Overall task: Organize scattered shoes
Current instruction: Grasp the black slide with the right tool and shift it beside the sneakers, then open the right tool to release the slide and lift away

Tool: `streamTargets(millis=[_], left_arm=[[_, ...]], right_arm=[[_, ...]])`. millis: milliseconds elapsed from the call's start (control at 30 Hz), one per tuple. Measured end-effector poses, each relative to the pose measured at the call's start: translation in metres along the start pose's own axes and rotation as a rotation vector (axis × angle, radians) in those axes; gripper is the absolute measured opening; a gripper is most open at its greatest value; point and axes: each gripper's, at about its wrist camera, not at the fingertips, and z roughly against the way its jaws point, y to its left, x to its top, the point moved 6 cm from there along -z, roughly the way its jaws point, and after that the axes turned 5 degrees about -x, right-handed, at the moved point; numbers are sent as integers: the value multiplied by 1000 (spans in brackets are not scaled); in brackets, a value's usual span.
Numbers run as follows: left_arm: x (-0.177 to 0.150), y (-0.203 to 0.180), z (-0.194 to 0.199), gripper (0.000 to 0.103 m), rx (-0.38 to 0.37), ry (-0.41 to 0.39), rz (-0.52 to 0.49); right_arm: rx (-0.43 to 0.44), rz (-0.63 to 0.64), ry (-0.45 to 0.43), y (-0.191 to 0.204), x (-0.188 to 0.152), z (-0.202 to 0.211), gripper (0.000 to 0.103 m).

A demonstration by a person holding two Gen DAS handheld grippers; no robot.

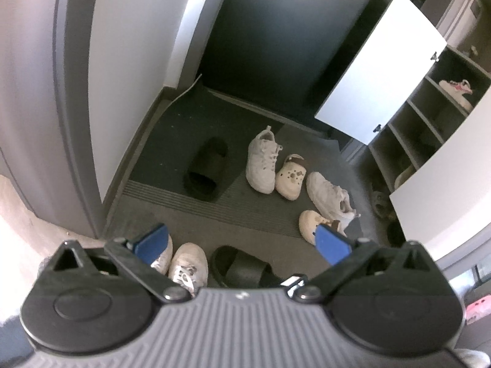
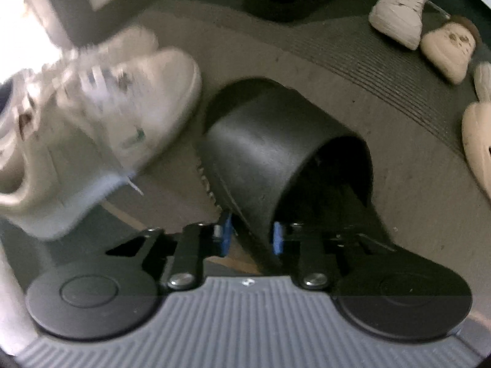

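While the left gripper [image 1: 242, 242] hangs wide and holding nothing above the mat [image 1: 172, 214], the right gripper [image 2: 251, 233] pinches the black slipper [image 2: 276, 150] (tilted, beside blurred white sneakers [image 2: 101, 116]) on that mat.

Black slide [image 2: 276, 141] tilted at centre frame, white sneakers [image 2: 101, 98] blurred at left, second black slide [image 1: 207, 168], white sneaker [image 1: 262, 161] and cream clog [image 1: 291, 178] mid-frame, another sneaker [image 1: 330, 196] and clog [image 1: 313, 224] at right
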Motion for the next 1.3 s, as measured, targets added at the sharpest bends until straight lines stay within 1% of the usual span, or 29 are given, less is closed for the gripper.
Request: streamTargets(millis=[67,133,200,300,400,500,567,600,667,767,867,933,967,1000,1033,1067,1133,1233,1267,1300], left_arm=[[0,1,2,103,-6,-1,7],[0,1,4,103,-11,-5,12],[0,0,4,103,-13,-8,15],[0,-1,4,103,-11,-17,16],[0,-2,3,103,-4,-24,15],[0,-2,3,103,8,-27,17],[0,-1,3,103,13,-29,22],[0,0,3,103,16,-33,23],[3,2,4,103,29,-46,17],[7,5,6,103,34,-56,26],[11,8,7,103,40,-65,36],[14,10,8,103,44,-71,42],[16,11,9,103,46,-74,45],[17,12,9,103,48,-77,49],[19,13,10,103,50,-80,52],[20,14,10,103,51,-84,53],[23,11,12,103,47,-97,42],[26,5,14,103,43,-103,11],[25,3,13,103,44,-101,-5],[24,0,13,103,45,-99,-22]], right_arm=[[13,-108,-16,-2,4,6,15],[22,-178,-36,0,7,14,13],[29,-245,-47,5,8,20,13],[11,-349,-54,19,14,21,13],[-33,-381,-19,40,21,15,13],[-45,-372,31,66,20,8,13],[-55,-394,85,82,14,1,13],[-41,-404,107,87,12,-2,13],[27,-409,162,99,7,-12,13],[36,-399,163,103,11,-15,17],[90,-421,208,100,16,-15,23],[109,-432,235,97,17,-12,35],[112,-434,241,95,17,-10,50],[114,-441,246,91,19,-3,58],[115,-450,244,87,21,8,70],[116,-458,242,82,24,18,73],[105,-479,224,74,34,39,73],[80,-524,140,52,57,87,73],[73,-531,89,43,68,112,73],[57,-537,26,31,80,147,73]])
